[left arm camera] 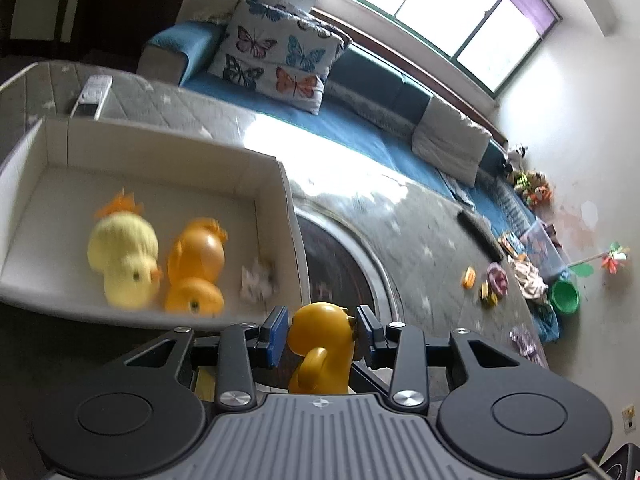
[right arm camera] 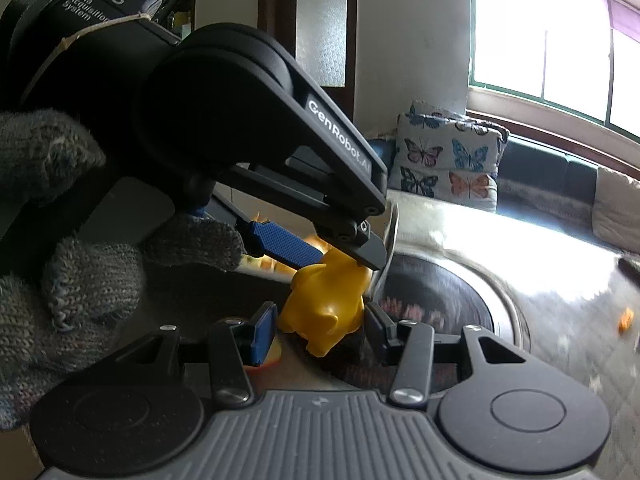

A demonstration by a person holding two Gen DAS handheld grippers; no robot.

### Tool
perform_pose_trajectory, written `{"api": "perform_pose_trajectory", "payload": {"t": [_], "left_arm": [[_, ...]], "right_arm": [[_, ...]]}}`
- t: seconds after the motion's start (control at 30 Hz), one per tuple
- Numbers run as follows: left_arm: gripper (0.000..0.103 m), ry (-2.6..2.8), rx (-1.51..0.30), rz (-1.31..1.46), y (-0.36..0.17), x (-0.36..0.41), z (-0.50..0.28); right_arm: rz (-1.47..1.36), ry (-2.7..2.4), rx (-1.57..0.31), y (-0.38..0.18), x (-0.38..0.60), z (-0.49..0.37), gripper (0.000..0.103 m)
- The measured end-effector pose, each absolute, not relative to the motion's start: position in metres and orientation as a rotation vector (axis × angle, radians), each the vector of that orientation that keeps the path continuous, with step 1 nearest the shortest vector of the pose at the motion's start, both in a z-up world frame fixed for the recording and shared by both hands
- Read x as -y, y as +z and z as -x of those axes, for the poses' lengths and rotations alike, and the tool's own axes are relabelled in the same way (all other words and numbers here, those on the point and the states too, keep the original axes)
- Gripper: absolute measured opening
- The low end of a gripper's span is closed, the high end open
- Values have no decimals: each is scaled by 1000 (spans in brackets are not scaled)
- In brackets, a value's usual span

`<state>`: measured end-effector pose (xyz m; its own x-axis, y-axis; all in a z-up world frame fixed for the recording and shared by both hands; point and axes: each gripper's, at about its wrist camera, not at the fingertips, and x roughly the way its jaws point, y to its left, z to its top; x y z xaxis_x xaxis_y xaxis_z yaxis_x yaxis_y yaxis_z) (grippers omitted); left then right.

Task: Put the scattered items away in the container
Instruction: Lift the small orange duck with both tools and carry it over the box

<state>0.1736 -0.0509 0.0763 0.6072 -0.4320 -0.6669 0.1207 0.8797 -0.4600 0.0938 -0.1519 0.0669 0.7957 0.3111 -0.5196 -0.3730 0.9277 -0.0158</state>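
Observation:
A glossy yellow duck toy [left arm camera: 318, 332] hangs just off the near right corner of an open white box [left arm camera: 160, 140]. My left gripper [left arm camera: 320, 320] is shut on its head, blue pads pressed to both sides. In the right wrist view the left gripper [right arm camera: 344, 260] reaches in from the upper left and clamps the top of the duck [right arm camera: 324, 304]. My right gripper [right arm camera: 320, 332] stands lower, its pads against the sides of the duck's body. Inside the box lie a pale knitted duck [left arm camera: 124, 260], an orange duck [left arm camera: 196, 268] and a small white item [left arm camera: 258, 280].
A grey-gloved hand [right arm camera: 80, 280] holds the left gripper. A dark round rug [left arm camera: 340, 272] lies below on the grey quilted mat, with a remote [left arm camera: 92, 96] behind the box. Small toys [left arm camera: 488, 284] and a green bowl [left arm camera: 564, 296] lie far right. Behind, a butterfly cushion [left arm camera: 280, 52] rests on a blue sofa.

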Motion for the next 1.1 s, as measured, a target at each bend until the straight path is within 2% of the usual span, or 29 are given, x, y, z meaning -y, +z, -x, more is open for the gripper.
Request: {"api": "perform_pose_trajectory", "payload": {"t": [0.53,1.1], "left_arm": [[40,-302,-880,403,66,38,-240],[39,-279,-907,390,48,35,-251]], "right_arm": [[123,394,-553,59,140,-176,48],[119,377,-573,46,142,-188,48]]}}
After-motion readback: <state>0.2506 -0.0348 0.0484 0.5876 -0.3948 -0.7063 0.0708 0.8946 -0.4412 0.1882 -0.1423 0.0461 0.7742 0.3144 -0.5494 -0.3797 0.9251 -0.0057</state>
